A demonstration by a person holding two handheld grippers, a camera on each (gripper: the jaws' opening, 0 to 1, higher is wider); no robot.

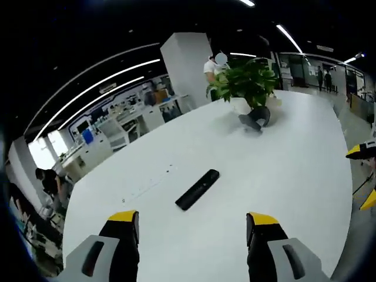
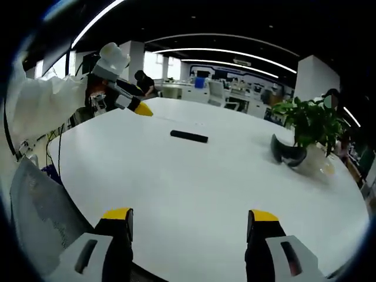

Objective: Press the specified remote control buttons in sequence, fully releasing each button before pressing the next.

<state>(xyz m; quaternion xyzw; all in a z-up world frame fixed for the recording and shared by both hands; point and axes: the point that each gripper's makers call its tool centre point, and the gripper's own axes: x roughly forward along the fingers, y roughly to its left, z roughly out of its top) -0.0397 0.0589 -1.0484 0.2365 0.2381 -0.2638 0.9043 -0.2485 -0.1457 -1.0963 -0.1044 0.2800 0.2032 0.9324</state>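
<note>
A slim black remote control (image 1: 197, 189) lies flat on the big white table (image 1: 294, 153), a short way ahead of my left gripper (image 1: 192, 226). That gripper's yellow-tipped jaws stand wide apart with nothing between them. In the right gripper view the remote (image 2: 189, 136) lies far off, across the table (image 2: 194, 194). My right gripper (image 2: 190, 226) is open and empty above the table's near part. The right gripper (image 1: 365, 176) also comes in at the right edge of the left gripper view. The left gripper (image 2: 141, 108) shows beyond the remote, held out from a white sleeve (image 2: 44, 103).
A potted green plant (image 1: 249, 82) stands at the table's far end, with a dark curved headset-like object (image 1: 257, 117) lying beside it. A grey chair back (image 2: 41, 217) is at the table's near left edge. Office desks and people are in the background.
</note>
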